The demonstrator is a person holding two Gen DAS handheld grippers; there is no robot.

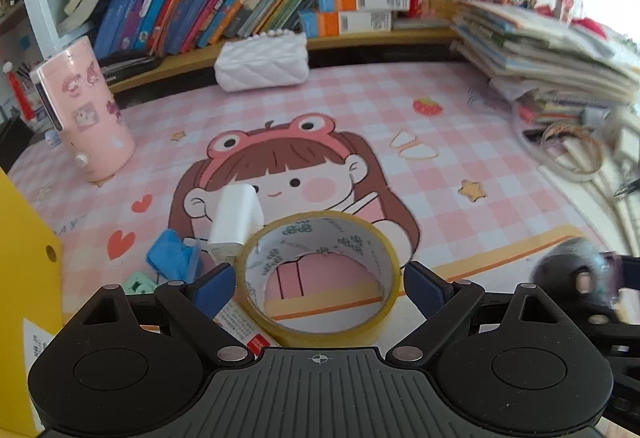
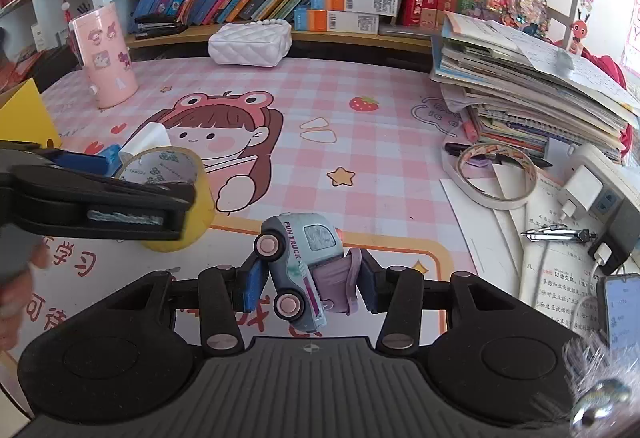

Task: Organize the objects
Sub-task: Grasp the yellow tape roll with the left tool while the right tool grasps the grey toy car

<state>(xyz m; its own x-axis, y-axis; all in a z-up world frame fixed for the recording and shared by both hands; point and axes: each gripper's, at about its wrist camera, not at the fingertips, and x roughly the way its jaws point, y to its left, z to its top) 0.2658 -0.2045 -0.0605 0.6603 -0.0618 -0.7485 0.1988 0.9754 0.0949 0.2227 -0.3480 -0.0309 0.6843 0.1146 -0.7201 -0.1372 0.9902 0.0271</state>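
Toy truck [image 2: 298,270] pinched in right hand-held gripper [image 2: 308,288]; tape roll [image 1: 320,274] between wide left one [image 1: 320,288].

Left gripper [image 1: 319,284]: jaws spread wide and angled down, one blue pad on either side of the tape [image 1: 320,274], neither pressing it. Right gripper [image 2: 310,284]: angled down, jaws closed onto the toy truck [image 2: 298,270], pads pressing both its sides.

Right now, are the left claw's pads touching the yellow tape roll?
Apart. The left wrist view shows the left claw open around the yellow tape roll, with a visible gap between each blue pad and the roll's sides.
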